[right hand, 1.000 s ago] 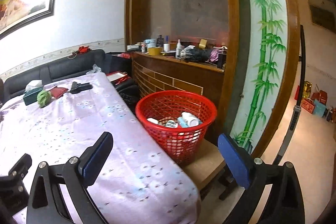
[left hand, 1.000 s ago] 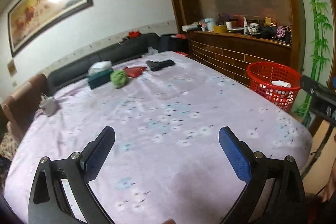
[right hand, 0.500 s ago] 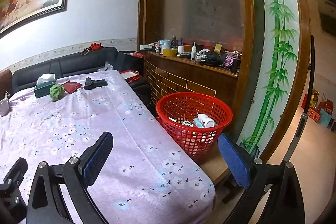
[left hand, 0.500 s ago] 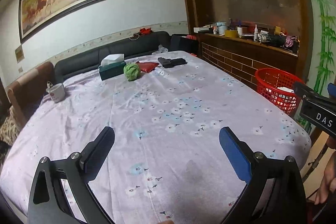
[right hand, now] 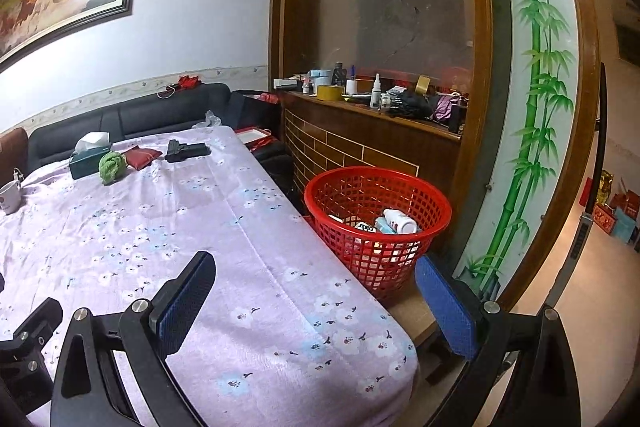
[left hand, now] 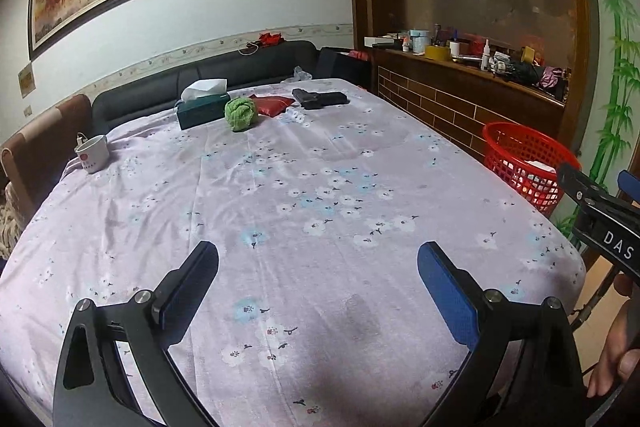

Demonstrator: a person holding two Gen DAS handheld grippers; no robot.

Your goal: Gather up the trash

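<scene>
Now | red basket [right hand: 378, 223]: white bottle [right hand: 400, 221], wrappers | left gripper [left hand: 318, 281], right gripper [right hand: 314, 285] jaws released

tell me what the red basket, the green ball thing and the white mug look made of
Red basket: looks like moulded plastic, glossy, with an open lattice wall.
Green ball: seems soft cloth or yarn, matte, with a bunched, nubbly surface; which one is unclear.
White mug: probably glazed ceramic, smooth and slightly shiny, with a red mark on its side.

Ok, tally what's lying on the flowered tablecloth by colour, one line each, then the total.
Green: 2, tissue box and crumpled ball
Red: 1, pouch
Black: 1, flat black object
White: 1, mug
Total: 5
</scene>
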